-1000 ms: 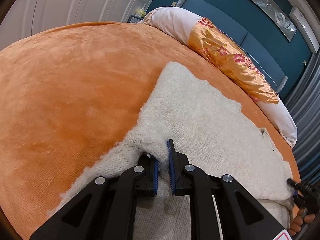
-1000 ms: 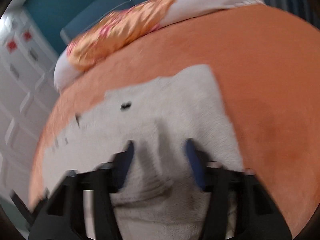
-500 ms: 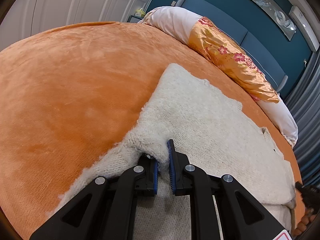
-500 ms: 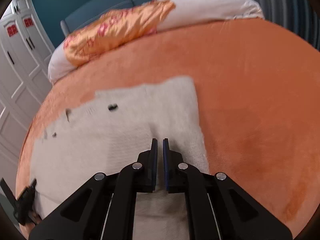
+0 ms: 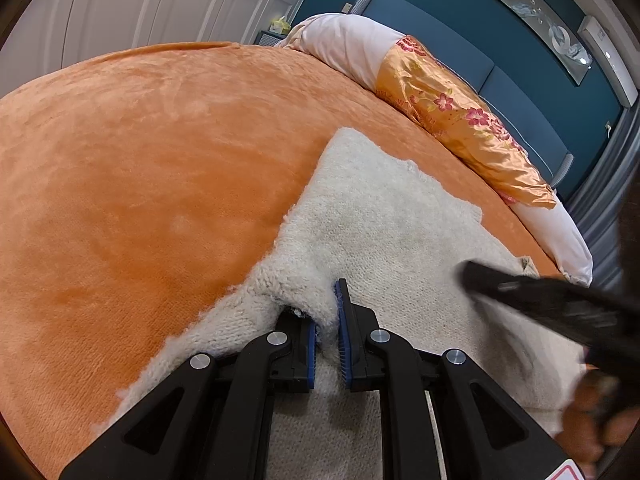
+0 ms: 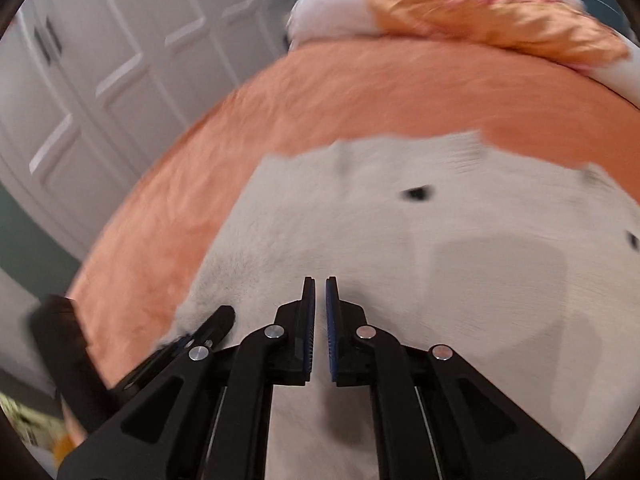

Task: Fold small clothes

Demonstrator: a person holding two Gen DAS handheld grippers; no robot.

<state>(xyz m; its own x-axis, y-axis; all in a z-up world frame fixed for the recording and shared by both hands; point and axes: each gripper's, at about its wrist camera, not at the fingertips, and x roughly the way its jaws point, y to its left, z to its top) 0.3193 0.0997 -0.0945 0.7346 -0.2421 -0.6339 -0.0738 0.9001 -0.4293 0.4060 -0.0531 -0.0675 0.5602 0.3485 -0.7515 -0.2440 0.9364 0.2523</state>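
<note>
Bedroom with teal wall (image 5: 472, 20), white panelled wardrobe doors (image 5: 132, 4), bed covered in an orange plush blanket (image 5: 140, 168). Long white bolster pillow (image 5: 348, 46) with an orange floral satin band (image 5: 452, 116) lies along the far edge of the bed. Cream knit sweater (image 5: 400, 232) is spread flat on the blanket, right of centre in the left wrist view, fuzzy edge running diagonally toward the camera; in the right wrist view it fills the lower middle, with small dark buttons (image 6: 416, 194) on it. Left gripper (image 5: 327, 336) is clenched on a bunched-up fold of the sweater's near edge, knit pinched between the blue pads and humped up just ahead of them. Right gripper (image 6: 320, 328) has its jaws pulled together with only a thin slit between the pads, nothing caught in them, sweater lying below. Right wrist view is motion-blurred. In the left wrist view the right gripper shows as a dark blurred bar over the sweater's right side, with the person's hand (image 5: 596, 412) on it at the lower right edge. Left gripper's tip pokes in at lower left of the right wrist view, at the sweater's edge.
</note>
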